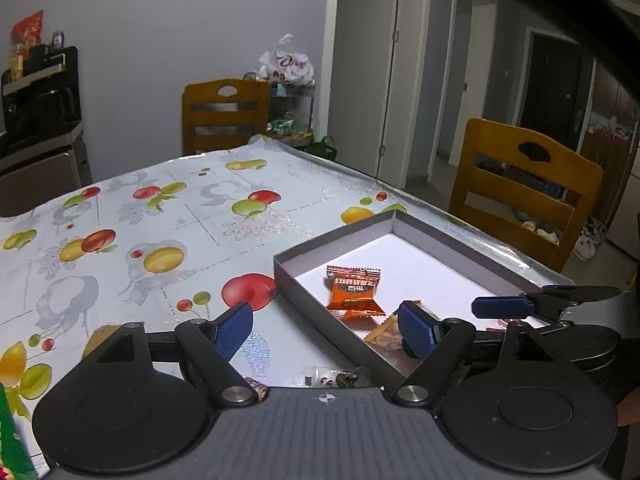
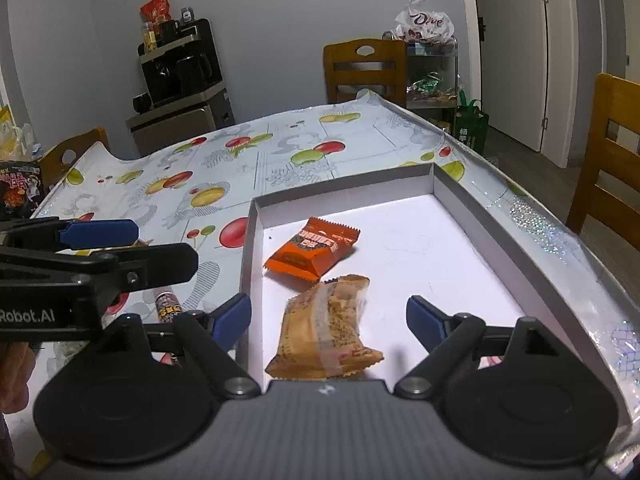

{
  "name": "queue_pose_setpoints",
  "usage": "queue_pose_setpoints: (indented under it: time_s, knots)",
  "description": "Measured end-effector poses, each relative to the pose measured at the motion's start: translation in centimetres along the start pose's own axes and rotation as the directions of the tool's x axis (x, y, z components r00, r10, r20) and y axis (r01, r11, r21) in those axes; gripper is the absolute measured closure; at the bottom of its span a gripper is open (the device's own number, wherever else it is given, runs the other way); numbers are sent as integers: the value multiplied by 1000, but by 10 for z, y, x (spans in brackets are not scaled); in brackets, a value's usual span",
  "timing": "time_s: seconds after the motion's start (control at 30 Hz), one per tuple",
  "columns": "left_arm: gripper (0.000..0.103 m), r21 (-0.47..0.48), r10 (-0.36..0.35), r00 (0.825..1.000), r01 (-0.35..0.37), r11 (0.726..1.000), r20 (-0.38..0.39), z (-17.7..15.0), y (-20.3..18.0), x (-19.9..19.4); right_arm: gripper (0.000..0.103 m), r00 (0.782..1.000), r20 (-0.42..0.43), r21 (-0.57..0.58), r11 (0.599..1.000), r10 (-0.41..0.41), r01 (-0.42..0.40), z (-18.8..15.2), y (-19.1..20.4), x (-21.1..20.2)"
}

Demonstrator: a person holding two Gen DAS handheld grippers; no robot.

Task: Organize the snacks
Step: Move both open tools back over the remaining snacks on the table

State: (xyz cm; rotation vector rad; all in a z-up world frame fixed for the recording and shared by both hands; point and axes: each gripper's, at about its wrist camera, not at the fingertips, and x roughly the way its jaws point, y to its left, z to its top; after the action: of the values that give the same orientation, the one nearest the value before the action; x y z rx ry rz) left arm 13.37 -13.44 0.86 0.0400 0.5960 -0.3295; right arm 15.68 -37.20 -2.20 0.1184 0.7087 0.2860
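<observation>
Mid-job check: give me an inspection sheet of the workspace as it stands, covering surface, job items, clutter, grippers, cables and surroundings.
Surface: table under a glossy fruit-print cover.
Job's things: shallow grey tray at the table's right edge; inside lie an orange snack pack and a tan snack pack, close together. A small wrapped snack lies on the cover left of the tray.
Clutter: dark noodle pack at the far left edge.
Grippers: right gripper open over the tray, the tan pack lying between its fingers untouched; left gripper open at the tray's left wall, nothing between its pads.
Cables: nothing seen.
Surroundings: wooden chairs, cabinet with a coffee machine, shelf with bags.
</observation>
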Motion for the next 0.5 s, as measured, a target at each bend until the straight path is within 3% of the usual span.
queue_pose_setpoints:
  time_s: [0.5]
  knots:
    - [13,-28,6,998,-4,1000,70,-9,13,-48,11,997,73,2,1000,-4,4,-2,13,-44]
